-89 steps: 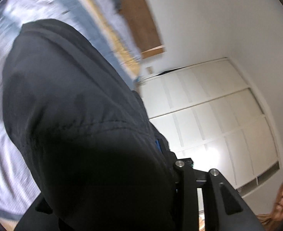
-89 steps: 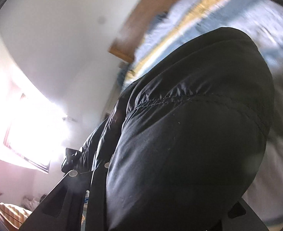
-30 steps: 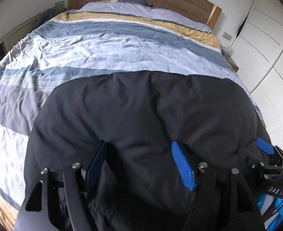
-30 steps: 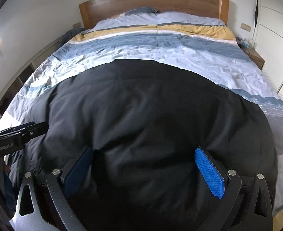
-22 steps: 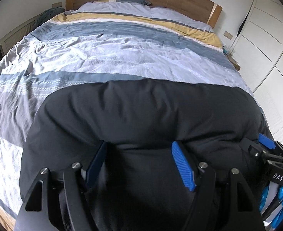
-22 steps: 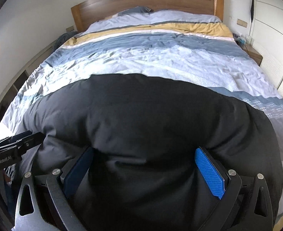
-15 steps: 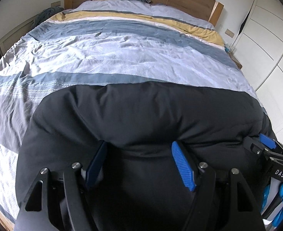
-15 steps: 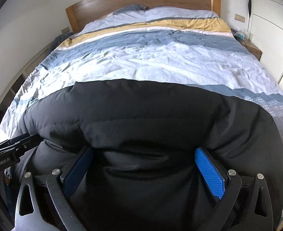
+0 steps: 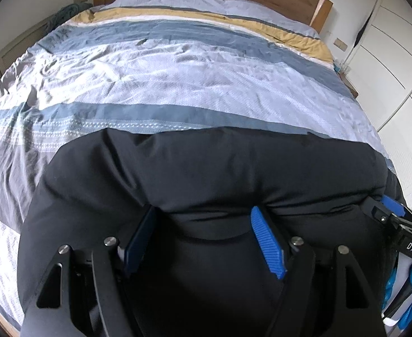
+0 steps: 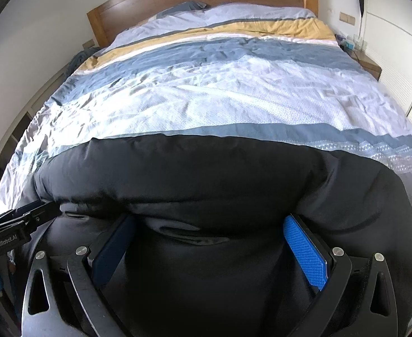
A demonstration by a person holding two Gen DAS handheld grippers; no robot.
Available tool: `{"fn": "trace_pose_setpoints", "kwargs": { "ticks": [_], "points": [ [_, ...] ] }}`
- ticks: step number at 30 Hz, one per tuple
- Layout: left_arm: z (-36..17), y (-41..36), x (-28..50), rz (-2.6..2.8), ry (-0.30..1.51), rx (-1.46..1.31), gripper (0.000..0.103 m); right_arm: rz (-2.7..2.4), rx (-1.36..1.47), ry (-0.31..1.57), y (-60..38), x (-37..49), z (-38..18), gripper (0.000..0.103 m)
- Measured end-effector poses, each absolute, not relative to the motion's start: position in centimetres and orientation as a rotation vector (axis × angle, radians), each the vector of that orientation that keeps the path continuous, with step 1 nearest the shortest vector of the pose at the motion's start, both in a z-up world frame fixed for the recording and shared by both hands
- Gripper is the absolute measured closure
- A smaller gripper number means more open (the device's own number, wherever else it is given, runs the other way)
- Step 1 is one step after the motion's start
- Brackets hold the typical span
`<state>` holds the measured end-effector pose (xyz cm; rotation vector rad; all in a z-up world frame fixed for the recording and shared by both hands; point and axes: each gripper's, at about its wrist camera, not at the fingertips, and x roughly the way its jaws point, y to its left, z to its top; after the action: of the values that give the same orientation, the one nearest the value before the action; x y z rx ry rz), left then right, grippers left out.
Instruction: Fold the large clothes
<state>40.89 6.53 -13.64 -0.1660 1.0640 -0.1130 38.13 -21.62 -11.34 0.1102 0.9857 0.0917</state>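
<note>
Since a second ago the black jacket (image 9: 211, 174) has drawn back toward the foot of the striped bed (image 9: 178, 70), baring more duvet. Left gripper (image 9: 204, 241) and right gripper (image 10: 211, 248) both gape wide, blue pads (image 10: 304, 248) apart, gripping nothing; bunched fabric lies loose between them.
</note>
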Motion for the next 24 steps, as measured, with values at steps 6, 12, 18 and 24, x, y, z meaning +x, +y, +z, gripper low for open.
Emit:
{"fn": "trace_pose_setpoints", "kwargs": {
  "ticks": [6,12,18,24],
  "points": [
    [-14.5,11.9,41.8,-0.009,1.124,-0.227,0.033,-0.019,0.120,1.018,-27.3,37.8,-11.6,0.000],
    [-14.8,15.8,42.2,0.107,1.177,-0.183,0.033,-0.196,0.170,1.096,-34.9,37.3,-12.5,0.000],
    [-10.6,15.6,36.9,0.076,1.079,-0.182,0.033,-0.176,0.099,0.989,-33.3,32.4,-8.2,0.000],
    [-7.6,12.3,29.6,-0.026,0.986,-0.229,0.033,0.049,0.051,0.903,-25.3,25.6,-5.5,0.000]
  ]
}}
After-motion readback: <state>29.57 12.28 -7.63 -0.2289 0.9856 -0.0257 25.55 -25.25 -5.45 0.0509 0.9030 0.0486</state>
